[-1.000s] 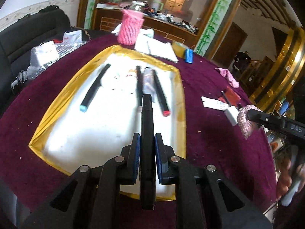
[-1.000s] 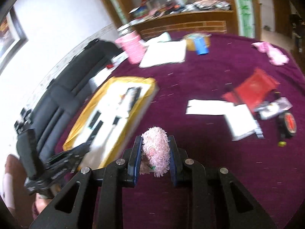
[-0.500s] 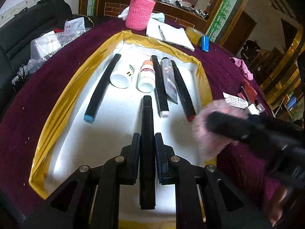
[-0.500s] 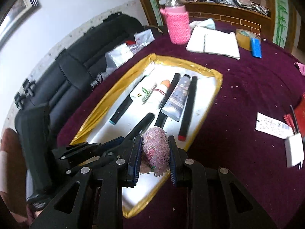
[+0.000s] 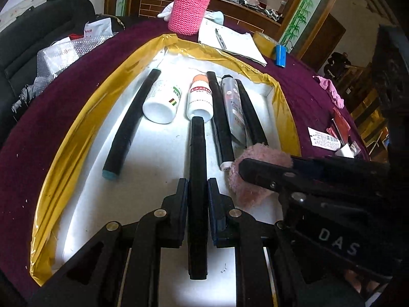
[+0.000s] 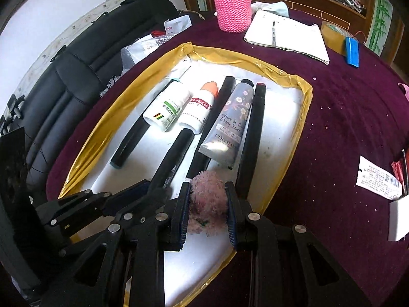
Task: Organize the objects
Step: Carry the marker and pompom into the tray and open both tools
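Inside the gold-rimmed tray (image 6: 305,107), four black markers are counted, one (image 5: 196,168) pinched by the left gripper (image 5: 196,199), alongside two white bottles (image 6: 166,110) and one hand-cream tube (image 6: 227,125). A pink fluffy ball (image 6: 208,199) is clamped in the right gripper (image 6: 208,204) over the tray's near right side. The markers' near ends are partly hidden behind the ball.

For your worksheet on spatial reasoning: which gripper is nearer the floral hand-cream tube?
Right gripper, just below the floral hand-cream tube's crimped end; left gripper sits further left.
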A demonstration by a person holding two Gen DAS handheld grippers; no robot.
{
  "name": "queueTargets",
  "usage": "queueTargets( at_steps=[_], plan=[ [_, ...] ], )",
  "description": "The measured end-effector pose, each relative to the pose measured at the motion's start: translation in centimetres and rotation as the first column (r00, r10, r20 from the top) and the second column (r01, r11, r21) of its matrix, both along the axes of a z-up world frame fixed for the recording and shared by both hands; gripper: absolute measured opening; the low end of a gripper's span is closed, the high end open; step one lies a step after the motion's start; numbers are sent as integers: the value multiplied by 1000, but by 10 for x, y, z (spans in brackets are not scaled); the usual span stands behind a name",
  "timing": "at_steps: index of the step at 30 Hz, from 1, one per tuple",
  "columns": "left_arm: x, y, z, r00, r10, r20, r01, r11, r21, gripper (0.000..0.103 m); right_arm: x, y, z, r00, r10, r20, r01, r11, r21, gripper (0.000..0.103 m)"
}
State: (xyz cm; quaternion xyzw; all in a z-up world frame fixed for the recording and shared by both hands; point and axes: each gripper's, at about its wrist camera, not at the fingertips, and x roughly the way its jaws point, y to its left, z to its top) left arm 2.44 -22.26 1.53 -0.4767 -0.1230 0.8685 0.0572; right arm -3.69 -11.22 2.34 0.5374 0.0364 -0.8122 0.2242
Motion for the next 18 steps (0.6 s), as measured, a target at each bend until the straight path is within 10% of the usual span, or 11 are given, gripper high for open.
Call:
queueTargets(
  at_steps=[7, 18],
  plan=[
    [4, -1, 4, 1000, 4, -6, -3, 1000, 28, 14, -3, -4, -1, 1000, -11, -11, 11, 1000, 16, 26],
    [20, 5, 24, 1000, 4, -10, -4, 997, 72, 52, 17, 14, 38, 991, -26, -130, 12, 994, -105, 56]
  ],
)
